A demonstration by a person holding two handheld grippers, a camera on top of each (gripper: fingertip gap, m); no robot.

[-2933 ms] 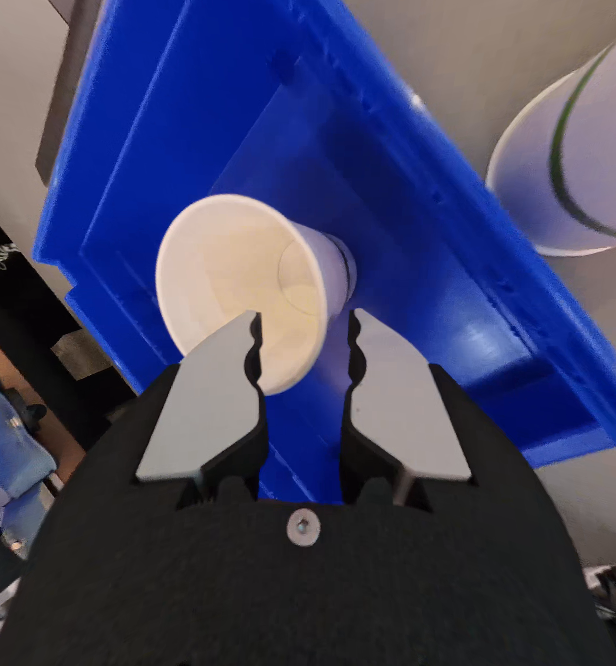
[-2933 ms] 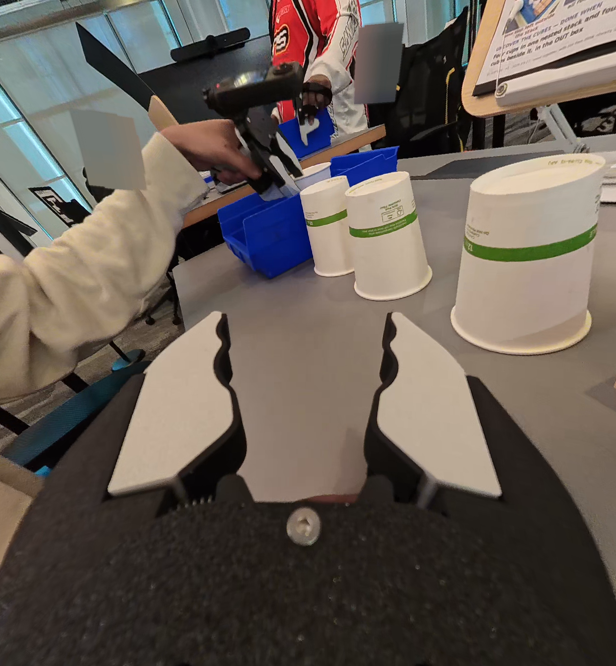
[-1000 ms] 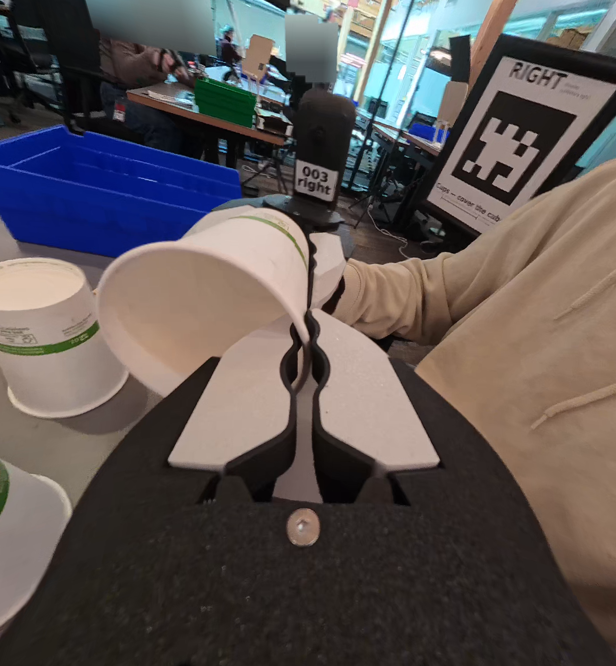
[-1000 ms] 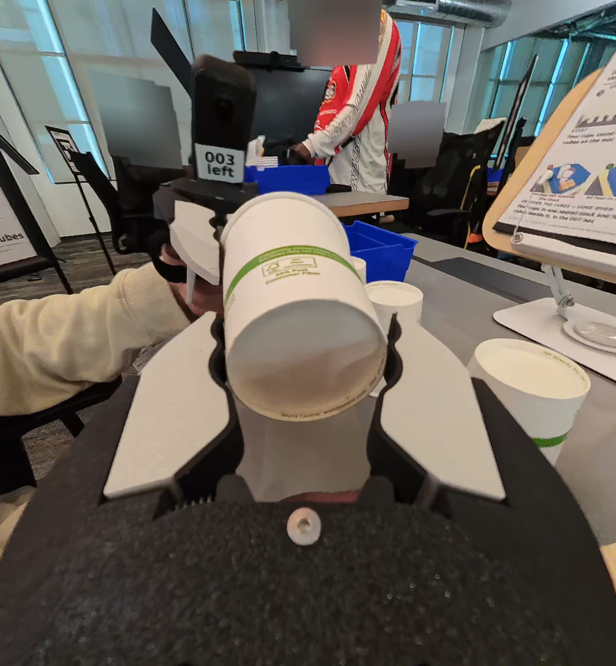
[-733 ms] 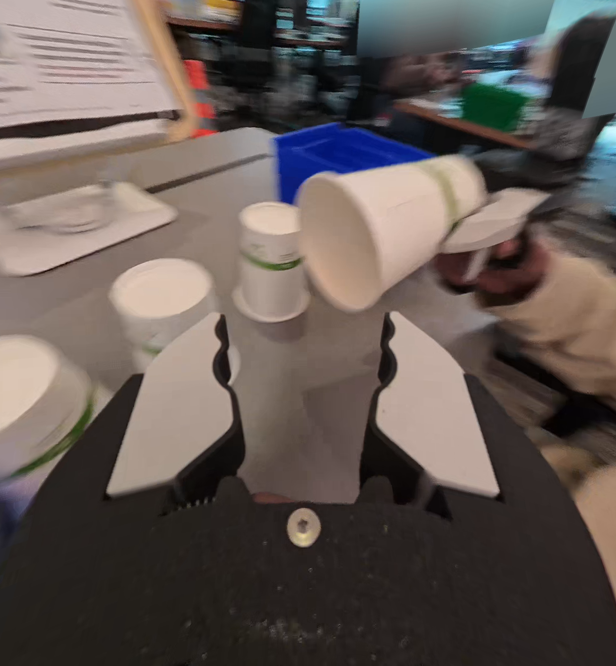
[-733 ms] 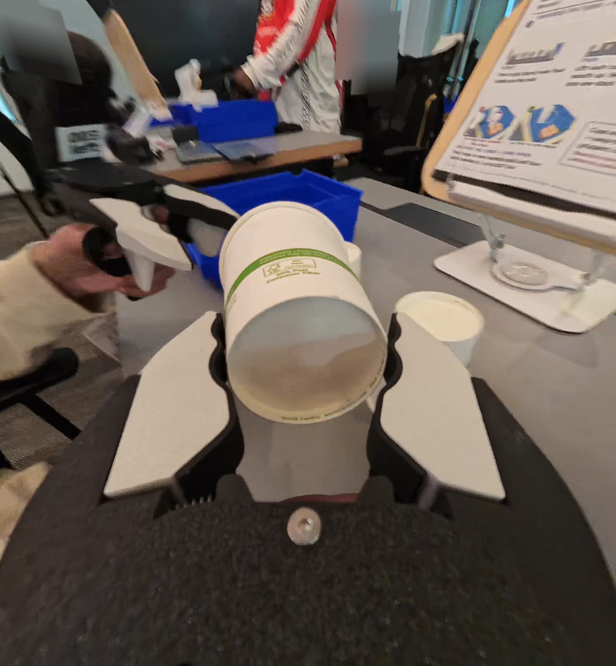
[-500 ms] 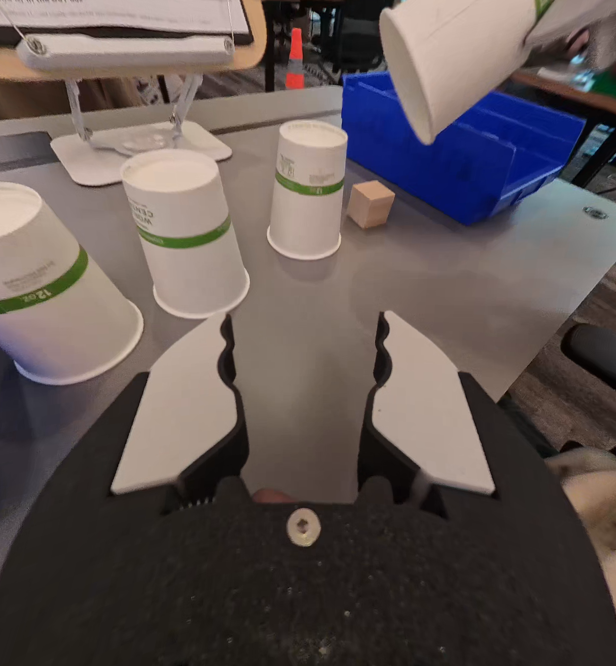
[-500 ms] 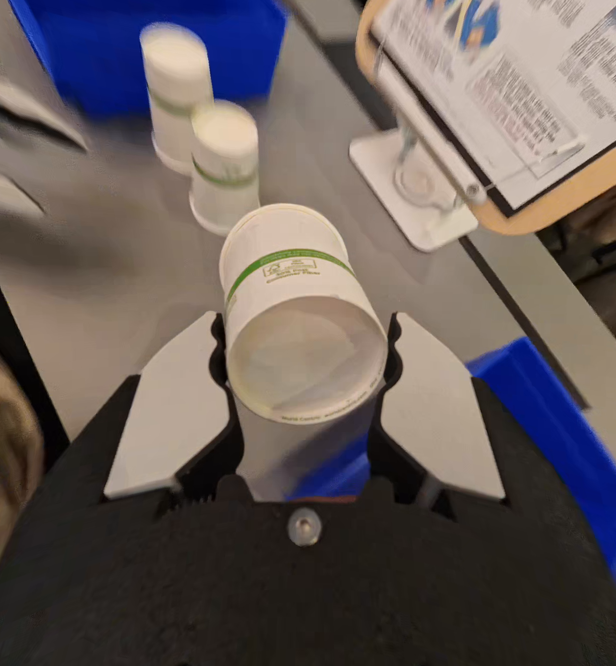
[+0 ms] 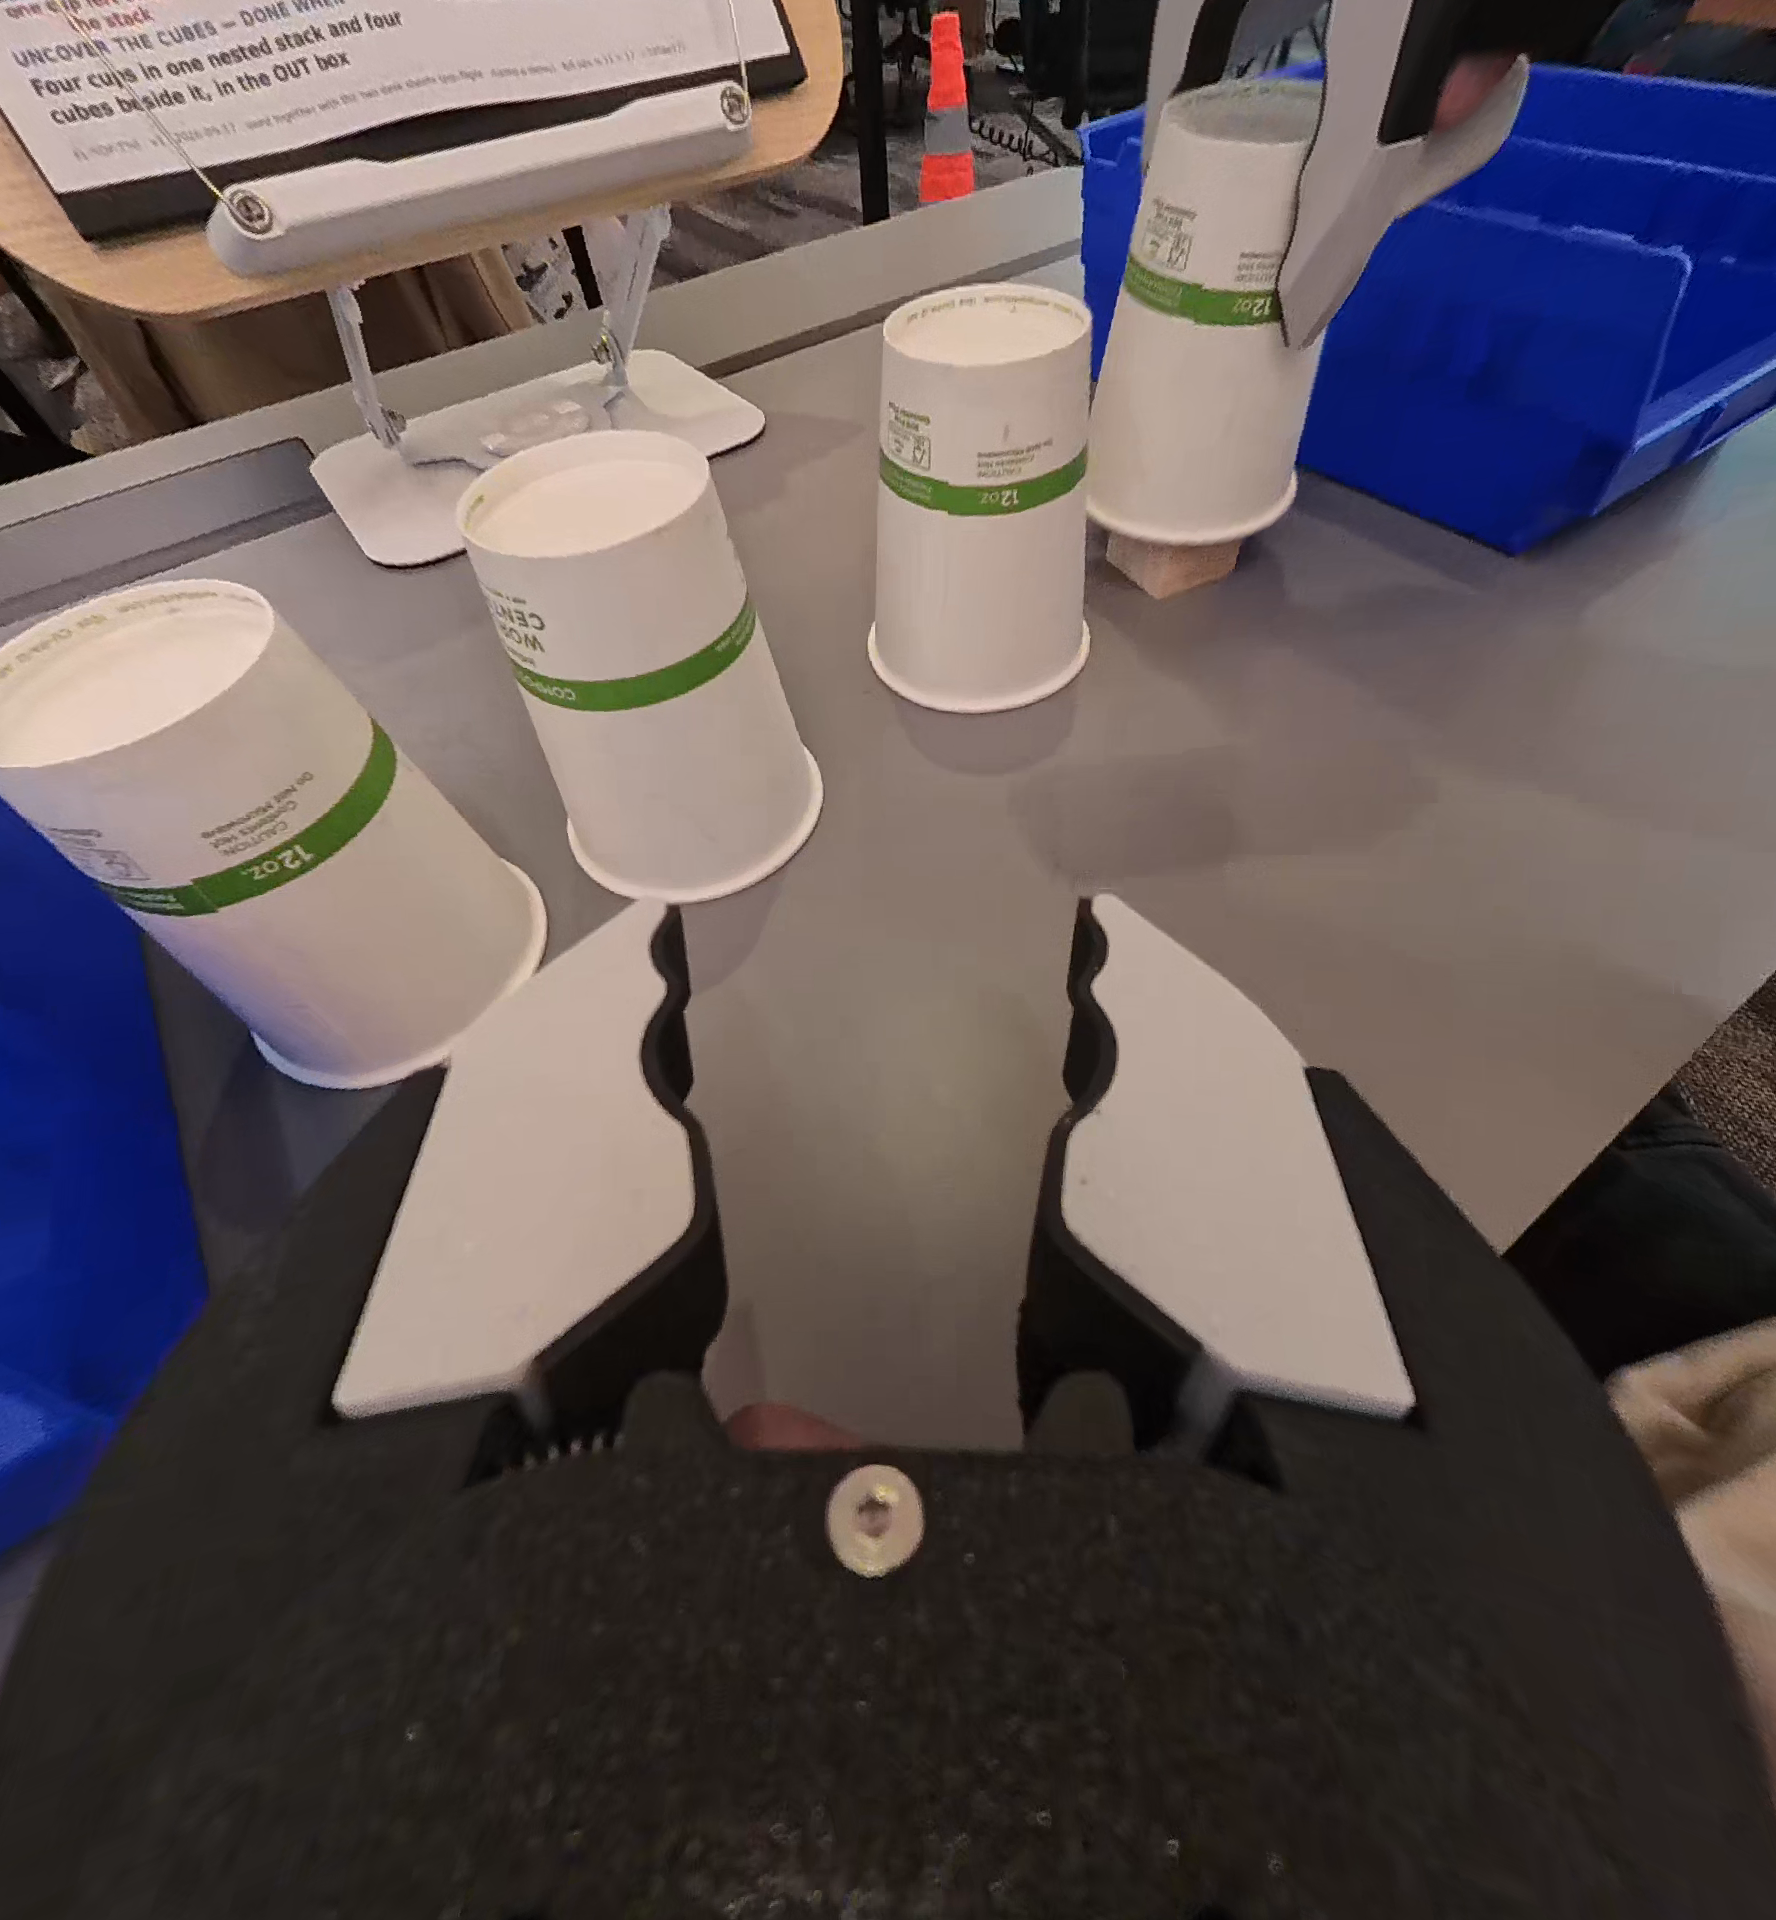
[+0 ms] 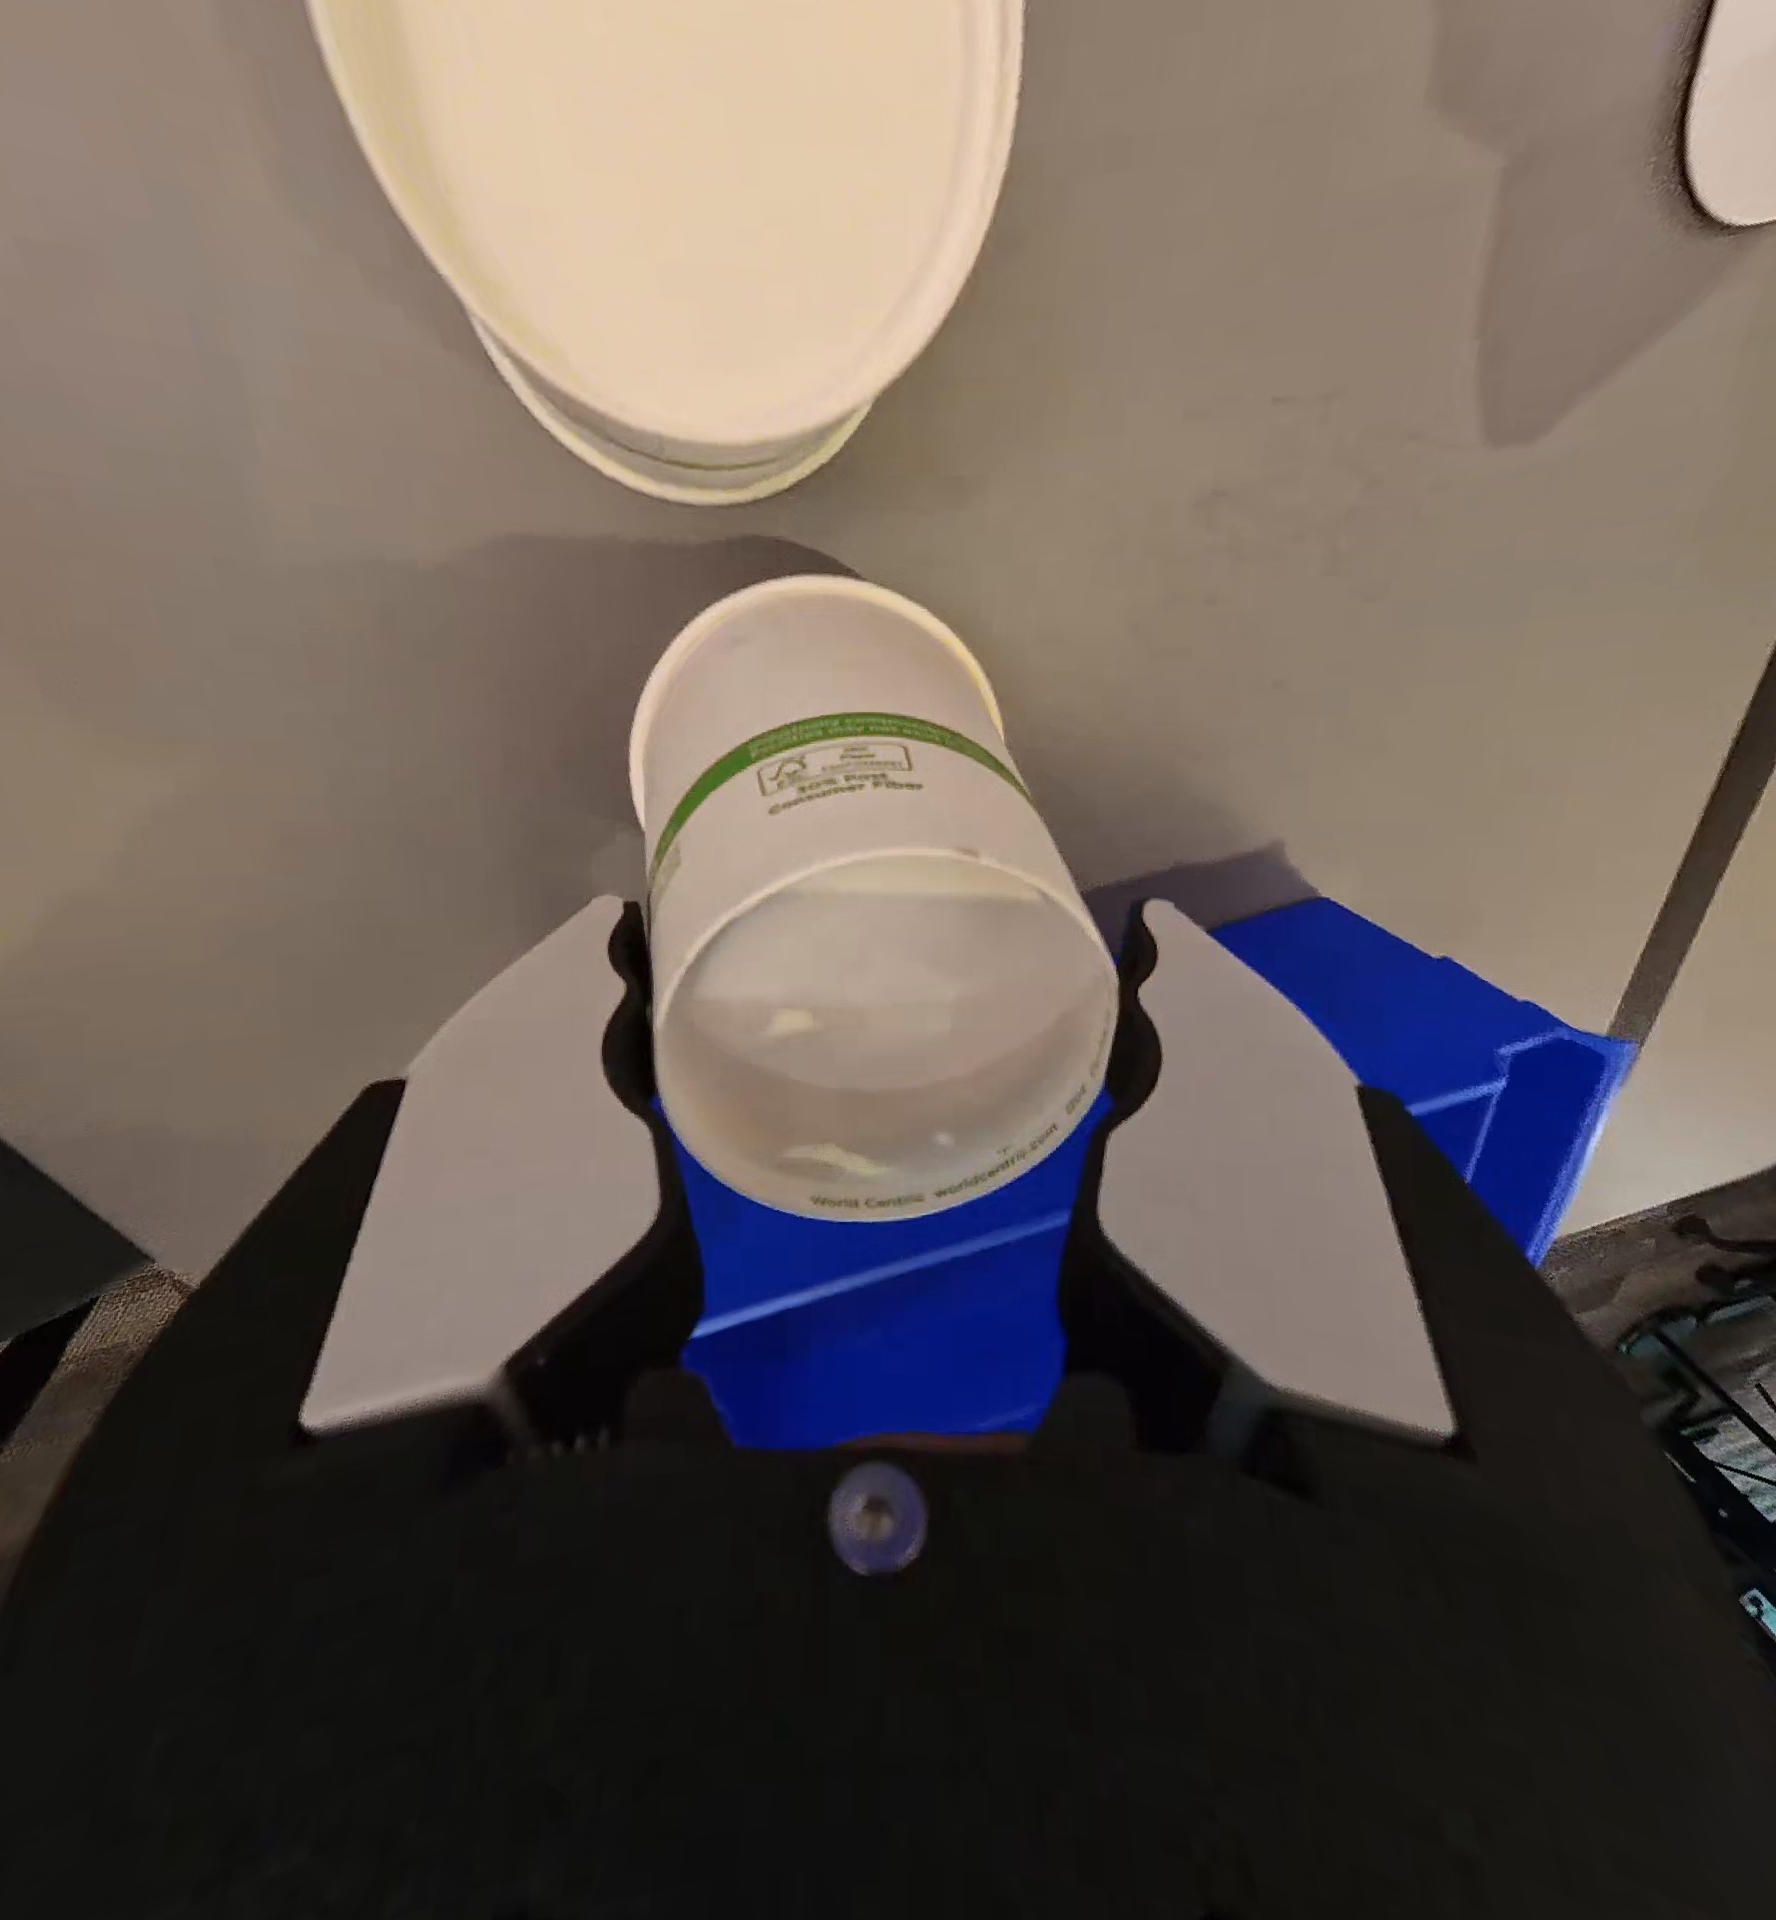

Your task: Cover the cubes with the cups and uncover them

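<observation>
Lowering the fourth cup over the last bare cube, you have your right gripper clamped on its upturned base, fingers pressed against the wall on both sides. From the left wrist view the cup's rim sits just above the wooden cube, whose lower part shows beneath it, so this cover is not yet finished. The cube stands on the grey worktop close beside the blue bin.

Your left gripper hangs empty above the near edge of the worktop, fingers spread wide with only bare surface between them.

Three more cups stand upside down in a row: the near cup at the left, the middle cup, and the far cup just beside the one you hold. Whether each hides a cube cannot be told from here, though their placement suggests it.

By my reckoning the covering half is nearly done: seat this cup flat and let go. The whole uncovering half is left. A clipboard stand sits behind the row, well clear of your work.
</observation>
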